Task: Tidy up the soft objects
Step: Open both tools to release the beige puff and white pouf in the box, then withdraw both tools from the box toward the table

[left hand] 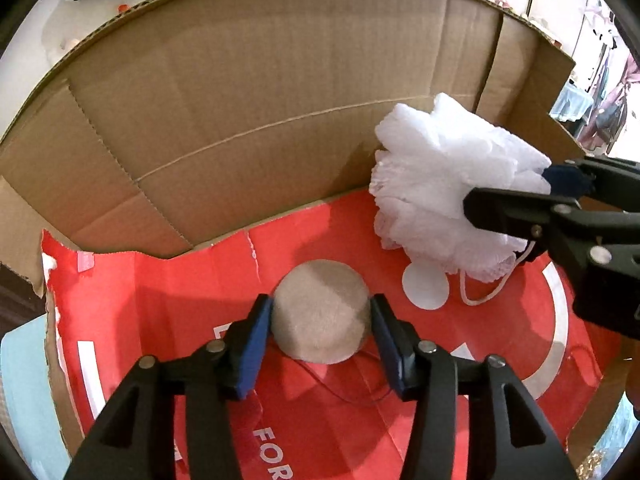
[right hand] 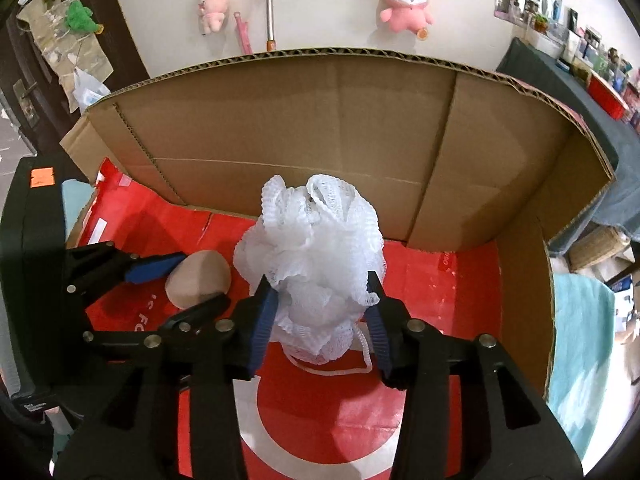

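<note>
A beige round sponge is clamped between the blue pads of the left gripper, its flat face turned toward the left wrist camera, just above the red printed sheet that lines the floor of the open cardboard box. In the right wrist view the same sponge is seen low over the left part of the box floor, pinched by the left gripper reaching in from the left edge. A white mesh bath pouf is held between the fingers of the right gripper, near the middle of the box floor, in front of the back wall. Its white cord loop is seen hanging below it over the red sheet. From the left wrist camera, the pouf and the right gripper are seen at the right side of the box, near its back right corner. Pink plush toys are seen on the wall beyond the cardboard box.
</note>
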`<state>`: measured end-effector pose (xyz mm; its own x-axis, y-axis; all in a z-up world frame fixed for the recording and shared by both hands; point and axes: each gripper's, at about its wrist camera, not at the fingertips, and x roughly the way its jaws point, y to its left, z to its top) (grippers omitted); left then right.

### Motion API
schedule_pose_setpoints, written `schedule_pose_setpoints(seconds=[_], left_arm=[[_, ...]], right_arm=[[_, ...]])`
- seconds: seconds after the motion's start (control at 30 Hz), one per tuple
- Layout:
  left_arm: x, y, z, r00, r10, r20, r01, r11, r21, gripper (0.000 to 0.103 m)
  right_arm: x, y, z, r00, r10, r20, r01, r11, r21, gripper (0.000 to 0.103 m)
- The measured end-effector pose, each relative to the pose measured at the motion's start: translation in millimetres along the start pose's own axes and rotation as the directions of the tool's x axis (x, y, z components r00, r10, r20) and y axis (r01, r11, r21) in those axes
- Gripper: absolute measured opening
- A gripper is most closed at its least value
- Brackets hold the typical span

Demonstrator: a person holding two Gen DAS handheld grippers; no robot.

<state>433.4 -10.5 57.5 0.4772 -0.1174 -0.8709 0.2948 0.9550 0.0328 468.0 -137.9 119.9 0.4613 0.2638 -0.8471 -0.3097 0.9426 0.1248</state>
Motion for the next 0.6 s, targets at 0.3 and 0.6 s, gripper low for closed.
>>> schedule_pose_setpoints(seconds=[0.3, 0.6], left_arm=[[-21, 4, -8, 0.999, -0.008, 0.038, 0.009, 1.0, -0.02, 0.07], [-63, 15, -21, 0.995, 0.022, 0.102, -0.014, 0.996, -0.084, 0.092]], right_arm=[[-8, -13, 1, 1.0, 0.002, 0.004, -0.002, 0.998, 0.06, 0.051], [-34, -19, -3, 0.999, -0.018, 0.03, 0.015, 0.996, 0.089, 0.061]])
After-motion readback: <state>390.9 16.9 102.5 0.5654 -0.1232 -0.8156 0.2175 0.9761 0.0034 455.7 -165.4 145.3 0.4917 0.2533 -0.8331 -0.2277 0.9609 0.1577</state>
